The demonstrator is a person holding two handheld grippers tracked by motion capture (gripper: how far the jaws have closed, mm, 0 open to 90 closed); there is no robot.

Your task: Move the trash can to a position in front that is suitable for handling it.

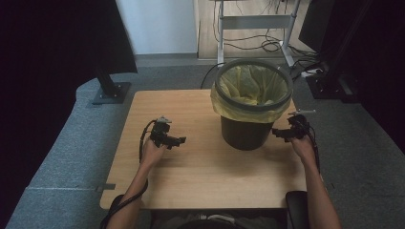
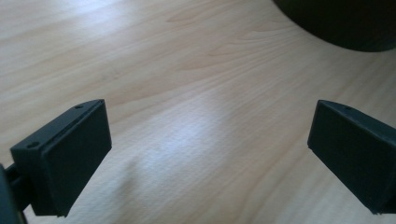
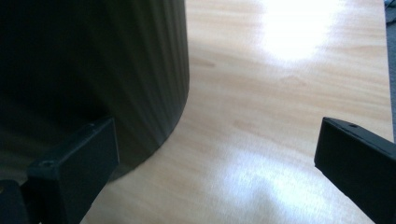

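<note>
A dark round bin (image 1: 246, 125) lined with a yellow bag (image 1: 251, 85) stands on the wooden table (image 1: 205, 167), toward its far right. My left gripper (image 1: 179, 140) hovers left of the bin, pointing toward it, open with nothing between its jaws. In the left gripper view the left gripper (image 2: 210, 135) looks over bare wood, with the bin's base (image 2: 345, 23) at the top right. My right gripper (image 1: 276, 134) sits just right of the bin's lower wall, open and holding nothing. In the right gripper view the right gripper (image 3: 219, 154) has its left jaw close against the bin's dark wall (image 3: 93, 65).
The table's right edge (image 1: 300, 157) runs close under my right hand. Grey carpet (image 1: 67, 152) surrounds the table. A monitor stand base (image 1: 111, 91) sits beyond the far left corner, and a metal frame (image 1: 255, 24) with loose cables stands behind the bin.
</note>
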